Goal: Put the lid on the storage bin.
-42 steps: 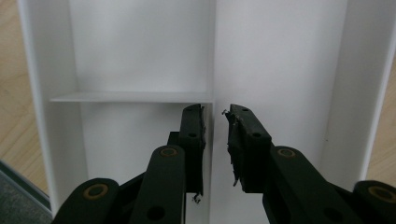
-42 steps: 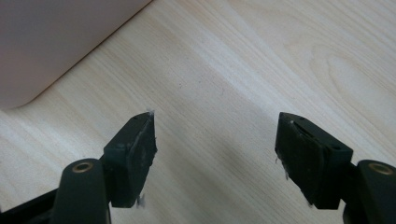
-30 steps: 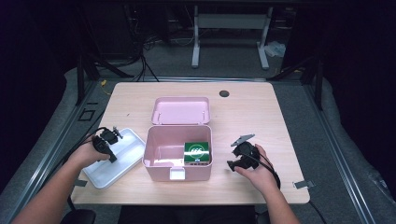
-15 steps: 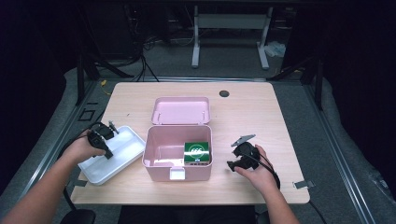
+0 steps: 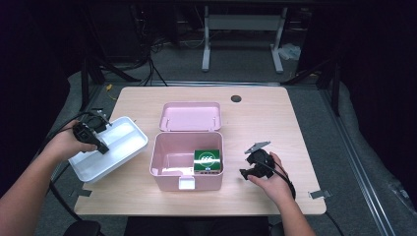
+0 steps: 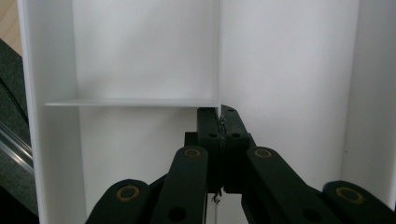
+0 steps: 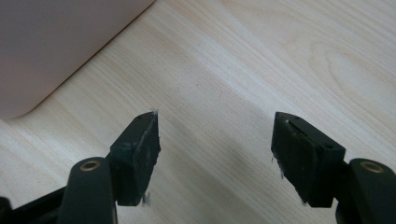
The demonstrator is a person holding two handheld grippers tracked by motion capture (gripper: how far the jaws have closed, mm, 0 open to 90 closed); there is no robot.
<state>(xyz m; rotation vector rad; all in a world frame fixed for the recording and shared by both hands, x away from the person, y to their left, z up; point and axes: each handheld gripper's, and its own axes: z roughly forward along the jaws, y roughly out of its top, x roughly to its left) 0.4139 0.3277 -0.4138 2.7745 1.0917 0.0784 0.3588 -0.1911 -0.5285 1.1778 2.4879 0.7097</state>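
A white divided tray sits at the table's left edge, partly hanging over it. My left gripper is shut on the tray's thin inner divider; in the left gripper view the jaws are pinched on that wall. In the middle stands a pink box, open, its lid folded back. A green packet lies in its right half. My right gripper rests open on the wood to the right of the box, with nothing between its fingers. The box's corner lies to its left.
The wooden table has a round cable hole at the back. Dark floor, cables and a metal stand lie beyond the far edge. A bracket sticks out at the front right corner.
My left gripper has pulled the white tray leftward, away from the pink box, toward the table's edge. The right gripper has stayed put.
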